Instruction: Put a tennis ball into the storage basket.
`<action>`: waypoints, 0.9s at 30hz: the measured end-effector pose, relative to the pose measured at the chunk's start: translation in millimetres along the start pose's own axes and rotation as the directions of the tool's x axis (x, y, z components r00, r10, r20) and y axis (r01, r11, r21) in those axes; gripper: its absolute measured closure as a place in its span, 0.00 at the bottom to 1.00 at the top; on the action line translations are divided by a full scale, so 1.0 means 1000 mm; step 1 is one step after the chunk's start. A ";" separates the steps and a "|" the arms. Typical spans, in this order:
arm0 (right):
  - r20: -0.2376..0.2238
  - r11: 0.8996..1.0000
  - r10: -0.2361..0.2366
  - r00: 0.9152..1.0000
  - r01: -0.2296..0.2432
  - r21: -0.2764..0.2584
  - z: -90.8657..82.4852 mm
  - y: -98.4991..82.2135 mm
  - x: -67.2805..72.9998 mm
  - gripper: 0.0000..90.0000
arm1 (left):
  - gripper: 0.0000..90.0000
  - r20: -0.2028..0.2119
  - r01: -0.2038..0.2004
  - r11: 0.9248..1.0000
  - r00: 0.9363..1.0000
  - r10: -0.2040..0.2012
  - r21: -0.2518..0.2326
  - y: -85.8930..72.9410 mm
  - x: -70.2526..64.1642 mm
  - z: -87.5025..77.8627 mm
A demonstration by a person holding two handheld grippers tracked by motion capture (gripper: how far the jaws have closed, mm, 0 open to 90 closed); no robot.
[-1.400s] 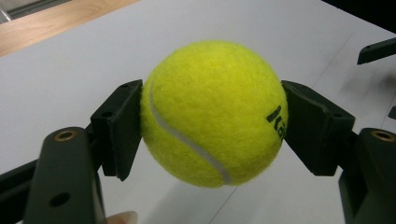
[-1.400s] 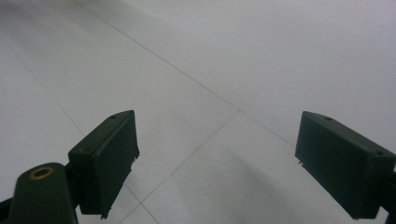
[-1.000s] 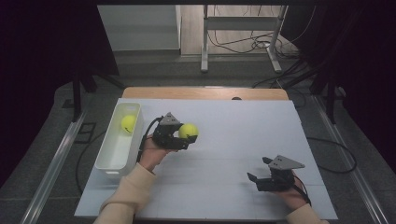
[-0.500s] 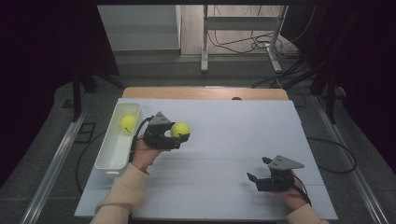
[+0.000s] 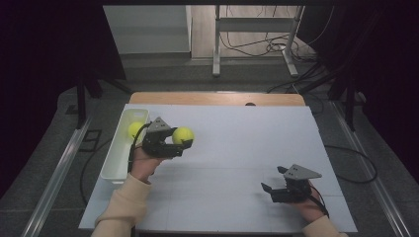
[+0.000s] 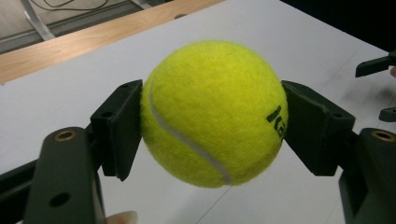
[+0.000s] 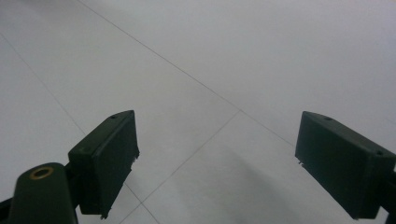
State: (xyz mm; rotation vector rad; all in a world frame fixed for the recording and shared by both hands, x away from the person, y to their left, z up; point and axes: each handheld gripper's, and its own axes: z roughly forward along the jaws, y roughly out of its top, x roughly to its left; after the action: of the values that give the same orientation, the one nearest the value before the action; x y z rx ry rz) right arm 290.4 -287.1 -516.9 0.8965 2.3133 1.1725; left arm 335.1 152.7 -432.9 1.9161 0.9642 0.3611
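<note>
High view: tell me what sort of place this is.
Probably a lab or test room set up for recording handling work. A white-topped table stands on grey carpet, black curtains hang at both sides, and loose cables trail by a metal stand behind.

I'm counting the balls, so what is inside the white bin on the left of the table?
One yellow tennis ball lies in the white bin, near its far end. The left gripper and hand cover part of its near side, so more there can't be ruled out.
</note>
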 end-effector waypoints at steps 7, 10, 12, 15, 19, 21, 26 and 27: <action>-0.002 1.000 -0.008 1.000 0.008 -0.001 0.000 0.001 0.000 0.15 | 0.30 -0.017 0.019 0.999 1.000 -0.020 -0.031 -0.002 0.003 -0.015; -0.001 1.000 -0.009 1.000 0.009 -0.001 0.000 0.001 0.001 0.15 | 0.30 -0.022 0.020 0.999 1.000 -0.021 -0.046 -0.001 0.003 -0.021; 0.000 1.000 -0.009 1.000 0.009 0.001 0.000 0.001 0.001 0.15 | 0.30 -0.025 0.023 0.998 0.999 -0.025 -0.053 0.000 0.004 -0.024; -0.001 1.000 -0.009 1.000 0.009 -0.002 0.000 0.001 0.001 0.15 | 0.30 -0.035 0.021 0.998 0.999 -0.023 -0.060 0.000 0.005 -0.028; 0.001 1.000 -0.010 1.000 0.010 0.001 0.000 0.001 0.001 0.15 | 0.30 -0.045 0.023 0.998 0.999 -0.026 -0.065 -0.001 0.007 -0.034; 0.001 1.000 -0.010 1.000 0.010 0.001 0.000 0.001 0.001 0.15 | 0.30 -0.049 0.028 0.997 0.998 -0.032 -0.071 -0.001 0.009 -0.038; 0.007 1.000 -0.012 1.000 0.012 0.006 0.000 0.001 0.001 0.15 | 0.30 -0.060 0.039 0.996 0.997 -0.044 -0.082 -0.003 0.013 -0.046; 0.006 1.000 -0.012 1.000 0.012 0.006 0.000 0.001 0.001 0.15 | 0.30 -0.060 0.039 0.996 0.997 -0.044 -0.082 -0.003 0.013 -0.046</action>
State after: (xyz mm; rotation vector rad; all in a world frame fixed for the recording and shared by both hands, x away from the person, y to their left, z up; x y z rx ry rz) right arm 289.7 -286.1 -516.0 0.8863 2.3153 1.1565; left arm 314.8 190.6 -413.0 1.8187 1.0132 0.4305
